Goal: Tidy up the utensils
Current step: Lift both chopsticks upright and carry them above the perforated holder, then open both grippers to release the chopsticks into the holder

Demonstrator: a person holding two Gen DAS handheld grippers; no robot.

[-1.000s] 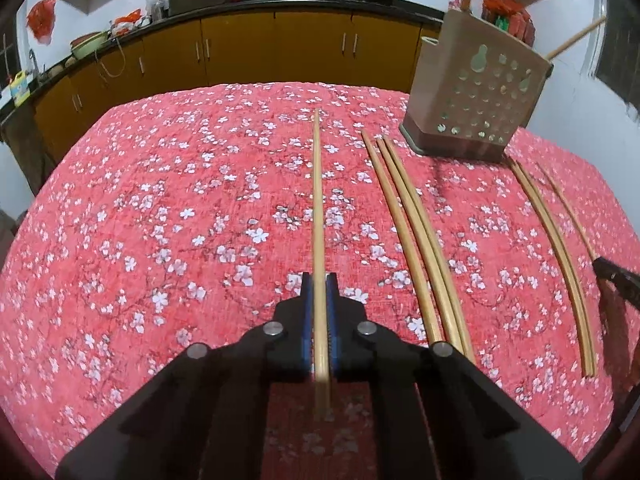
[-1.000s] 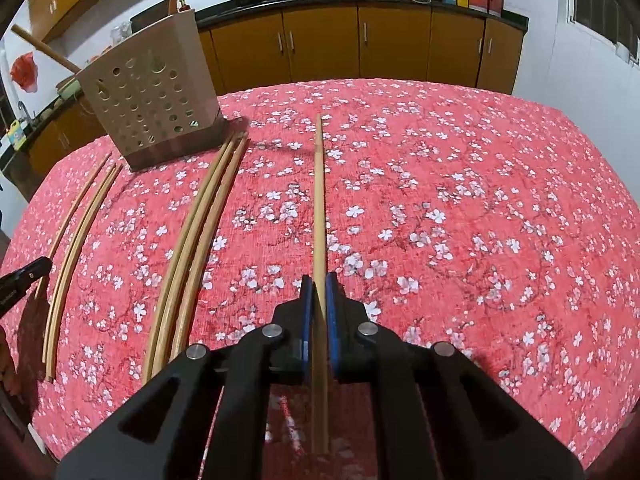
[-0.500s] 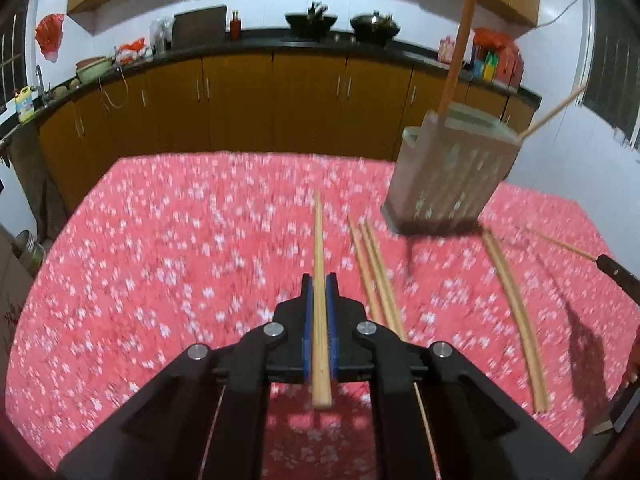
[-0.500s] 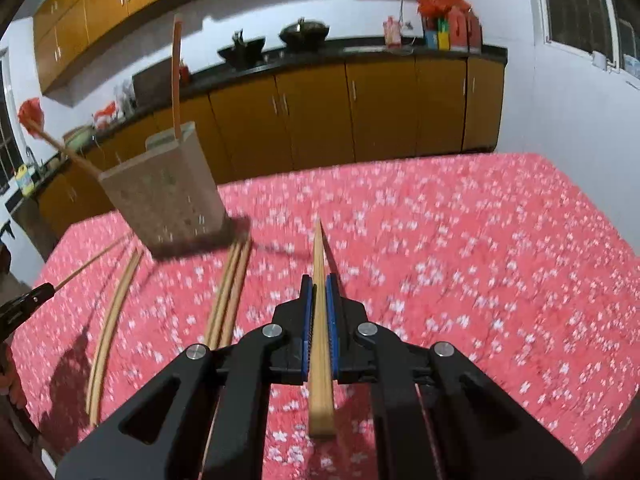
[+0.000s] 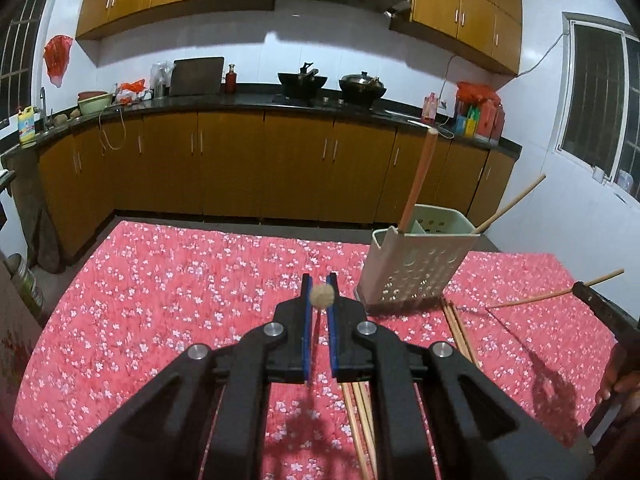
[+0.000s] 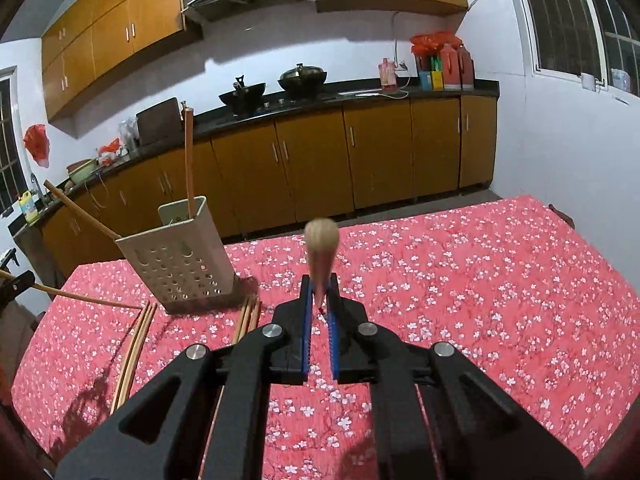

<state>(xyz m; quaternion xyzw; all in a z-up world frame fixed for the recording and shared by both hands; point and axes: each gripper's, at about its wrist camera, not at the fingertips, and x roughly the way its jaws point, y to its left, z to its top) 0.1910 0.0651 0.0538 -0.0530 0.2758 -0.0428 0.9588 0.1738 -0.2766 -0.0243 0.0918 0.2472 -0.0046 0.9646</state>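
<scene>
The left claw [image 5: 319, 294] is clamped on a chopstick [image 5: 322, 295] pointing at the camera, above the surface [image 5: 168, 280] left of the holder [image 5: 416, 264]; the right claw [image 6: 319, 292] grips another chopstick [image 6: 321, 240] right of the holder [image 6: 176, 256]. More chopsticks [image 5: 460, 328] lie on the cloth beside the holder.

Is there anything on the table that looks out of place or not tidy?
Yes. Several chopsticks lie loose on the red cloth beside the holder, not in it. Of the two already in the holder, one chopstick leans far out over the rim.
</scene>
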